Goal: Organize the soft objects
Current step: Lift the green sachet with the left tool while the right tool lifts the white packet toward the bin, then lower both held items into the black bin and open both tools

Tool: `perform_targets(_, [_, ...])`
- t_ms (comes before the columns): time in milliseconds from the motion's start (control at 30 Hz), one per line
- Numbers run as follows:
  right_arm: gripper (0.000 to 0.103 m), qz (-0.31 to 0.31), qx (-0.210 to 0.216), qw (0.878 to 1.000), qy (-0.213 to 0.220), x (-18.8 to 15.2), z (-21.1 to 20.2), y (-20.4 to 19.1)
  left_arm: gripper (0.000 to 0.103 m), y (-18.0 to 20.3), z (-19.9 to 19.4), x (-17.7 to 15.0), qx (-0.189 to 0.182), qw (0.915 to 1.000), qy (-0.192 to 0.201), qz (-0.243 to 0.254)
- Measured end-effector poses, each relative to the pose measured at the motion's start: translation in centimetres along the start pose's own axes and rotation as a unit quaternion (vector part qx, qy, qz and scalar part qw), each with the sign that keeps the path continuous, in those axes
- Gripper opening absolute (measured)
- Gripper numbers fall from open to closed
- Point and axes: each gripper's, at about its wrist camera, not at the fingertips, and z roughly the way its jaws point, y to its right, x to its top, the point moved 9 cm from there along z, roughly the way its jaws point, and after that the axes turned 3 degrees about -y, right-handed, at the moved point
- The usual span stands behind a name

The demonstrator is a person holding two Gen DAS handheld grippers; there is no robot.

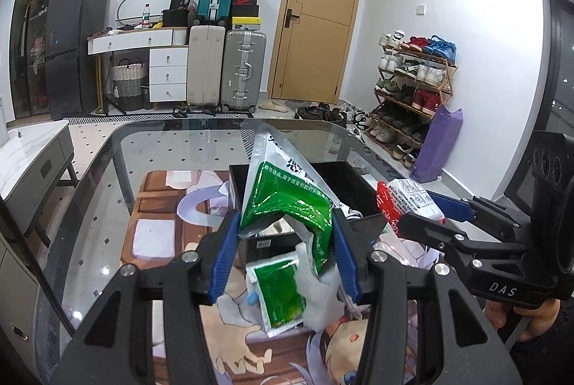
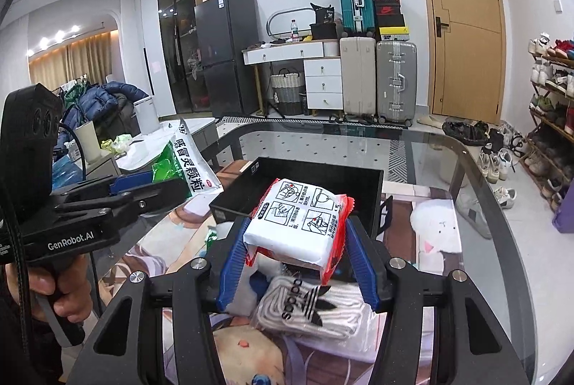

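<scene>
Left gripper (image 1: 287,241): jaws partly closed, clamping the green sachet (image 1: 283,202), which is lifted above the mat (image 1: 161,234). Right gripper (image 2: 297,252): jaws partly closed on the white-and-red packet (image 2: 301,216), raised over the bagged socks (image 2: 308,309). Beyond both stands the black tray (image 2: 323,177) on the glass table (image 2: 448,169).

A glass table (image 2: 448,155) with a rounded corner carries a printed cartoon mat (image 1: 161,205). On the mat stand a black tray (image 2: 323,169), a bag of white socks (image 2: 312,309) and a small green sachet (image 1: 280,295).
</scene>
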Motion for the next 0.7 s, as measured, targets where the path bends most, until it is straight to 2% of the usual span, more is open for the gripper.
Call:
perform_targets(467, [0.055, -0.002, -0.005, 1.0, -0.001, 2.5, 2.2, 1.9, 0.049, 0.1, 2.8, 1.5, -0.002, 0.9999, -0.013, 0.005])
perform_targets(700, [0.055, 0.002, -0.004, 1.0, -0.015, 2.7, 4.1, 3.0, 0.049, 0.1, 4.7, 1.8, -0.003, 0.9998, -0.022, 0.0])
